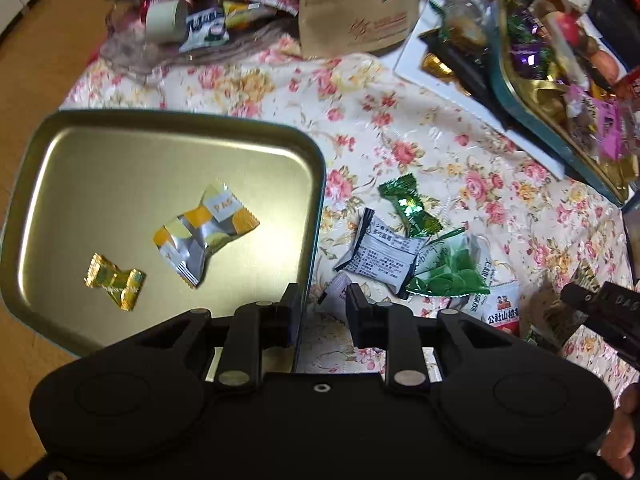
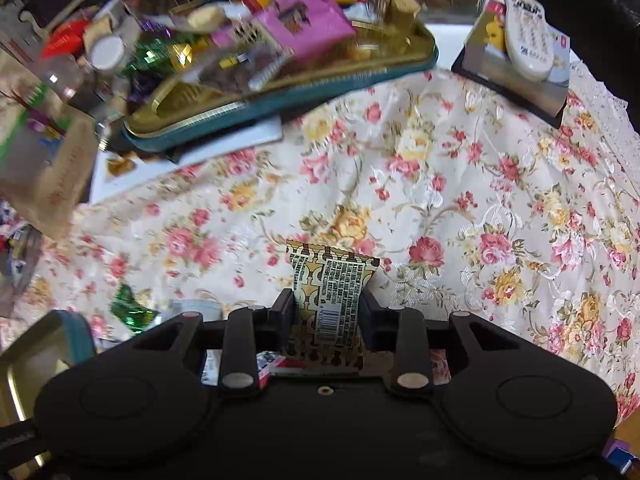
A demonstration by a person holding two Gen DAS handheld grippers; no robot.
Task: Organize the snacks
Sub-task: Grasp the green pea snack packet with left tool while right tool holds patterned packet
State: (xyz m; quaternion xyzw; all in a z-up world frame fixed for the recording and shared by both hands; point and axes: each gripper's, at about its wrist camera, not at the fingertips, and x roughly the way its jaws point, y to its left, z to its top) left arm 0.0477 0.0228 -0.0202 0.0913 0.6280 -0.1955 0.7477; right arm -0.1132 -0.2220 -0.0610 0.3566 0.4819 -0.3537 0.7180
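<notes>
Left tongs (image 1: 320, 300): released, nothing between the fingers; the left finger hangs over the tin's near right rim, the right finger over the cloth.
Right tongs (image 2: 326, 312): clenched on the gold-brown snack packet (image 2: 328, 292), which stands upright between the fingers, barcode facing the camera.
Gold tin tray (image 1: 80, 152): ahead and left of the left tongs; holds a silver-orange packet (image 1: 204, 232) and a small gold candy (image 1: 114, 282), lying apart.
Loose snacks: green candy (image 1: 408, 208), white printed packet (image 1: 384, 256) and green leaf sachet (image 1: 448, 272), bunched just ahead and right of the left tongs.
Worktop: covered by a floral cloth (image 2: 460, 168).
Full snack tray (image 2: 280, 100): well ahead and left of the right tongs.
</notes>
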